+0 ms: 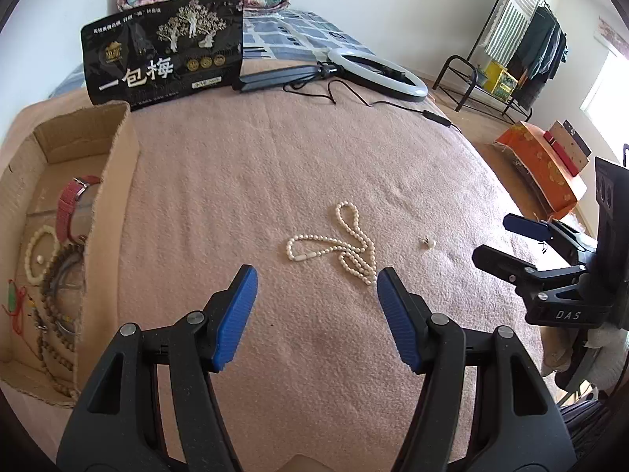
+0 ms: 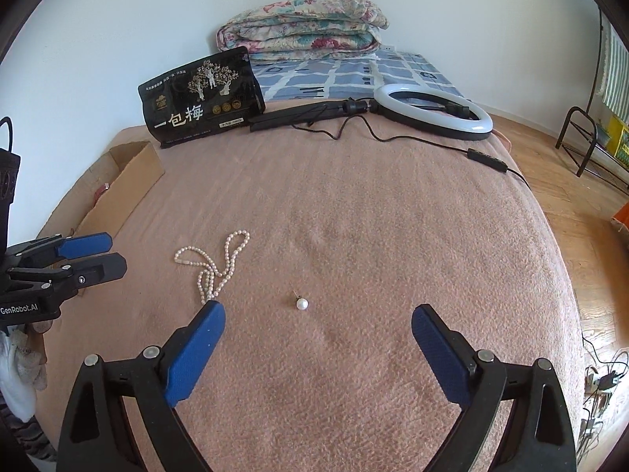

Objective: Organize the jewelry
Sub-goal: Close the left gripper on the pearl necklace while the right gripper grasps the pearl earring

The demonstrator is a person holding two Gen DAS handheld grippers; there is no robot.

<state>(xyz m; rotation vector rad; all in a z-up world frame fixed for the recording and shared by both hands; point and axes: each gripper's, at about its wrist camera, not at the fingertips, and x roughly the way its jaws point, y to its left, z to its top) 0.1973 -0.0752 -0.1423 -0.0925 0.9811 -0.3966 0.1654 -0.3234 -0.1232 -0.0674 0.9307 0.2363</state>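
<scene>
A white pearl necklace [image 1: 334, 246] lies in loose loops on the pink blanket [image 1: 275, 165], just ahead of my left gripper [image 1: 316, 279], which is open with nothing between its blue pads. A small pearl earring [image 2: 302, 303] lies alone further right, just ahead of my open, empty right gripper [image 2: 318, 314]. The necklace [image 2: 220, 263] shows beside the right gripper's left finger. An open cardboard box [image 1: 114, 181] at the far left holds a red-strapped watch [image 1: 72, 206], bead bracelets [image 1: 59, 275] and other strands. Each gripper appears at the edge of the other's view.
At the back of the bed lie a black snack bag [image 1: 165, 51], a ring light [image 1: 377, 72] with its cable, and folded quilts [image 2: 302, 27]. A clothes rack [image 1: 523, 39] and an orange box [image 1: 542, 165] stand on the wooden floor to the right.
</scene>
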